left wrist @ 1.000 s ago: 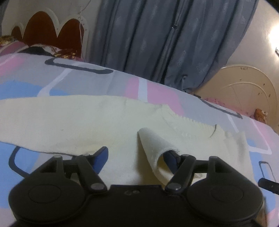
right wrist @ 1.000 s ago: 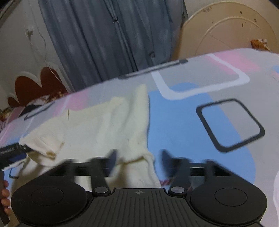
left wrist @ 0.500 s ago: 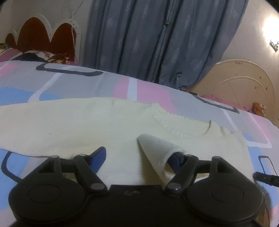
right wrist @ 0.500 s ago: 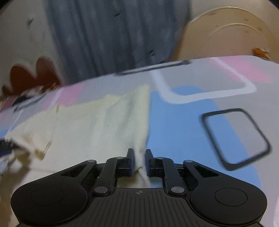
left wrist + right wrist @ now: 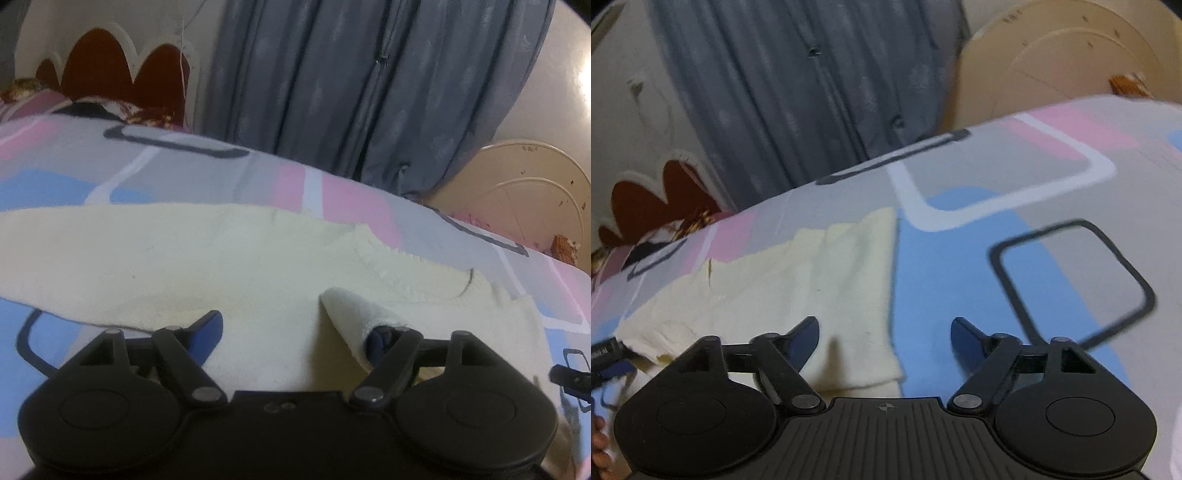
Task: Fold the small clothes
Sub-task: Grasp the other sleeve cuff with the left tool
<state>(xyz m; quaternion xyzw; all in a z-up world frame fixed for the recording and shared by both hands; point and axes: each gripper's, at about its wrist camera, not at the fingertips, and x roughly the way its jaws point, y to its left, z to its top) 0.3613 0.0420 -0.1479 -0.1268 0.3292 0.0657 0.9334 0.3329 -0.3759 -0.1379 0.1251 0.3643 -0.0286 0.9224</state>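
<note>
Left gripper: the black two-finger left gripper (image 5: 295, 332) is seen at the bottom of the left wrist view with its jaws spread wide; nothing is clamped between them.
Cloth on the finger: a cone-shaped fold of fabric (image 5: 351, 314) is draped over the right-hand blue fingertip, lower right of centre. It is judged to be lifted on that one finger so that it can be carried over the body, not gripped.
Right gripper: the black two-finger right gripper (image 5: 884, 338) is seen at the bottom of the right wrist view, jaws held wide apart and empty, over the garment's lower right edge and the sheet beside it.
Garment: the pale cream knitted small sweater (image 5: 184, 258) is spread flat across the middle of the left view, its ribbed neckline (image 5: 424, 273) at centre right. In the right view its body (image 5: 812, 288) fills the centre left, one edge running down toward the gripper.
Placement: the sweater is judged to be laid flat so that sleeves and sides can be folded inward.
Surface: the pink, blue and grey patterned bedsheet (image 5: 960, 280) lies beneath everything.
Background: grey-blue curtains (image 5: 369, 92) hang at upper centre; a dark red scalloped headboard (image 5: 118, 70) stands at upper left.
Stage: folding is judged barely begun.
</note>
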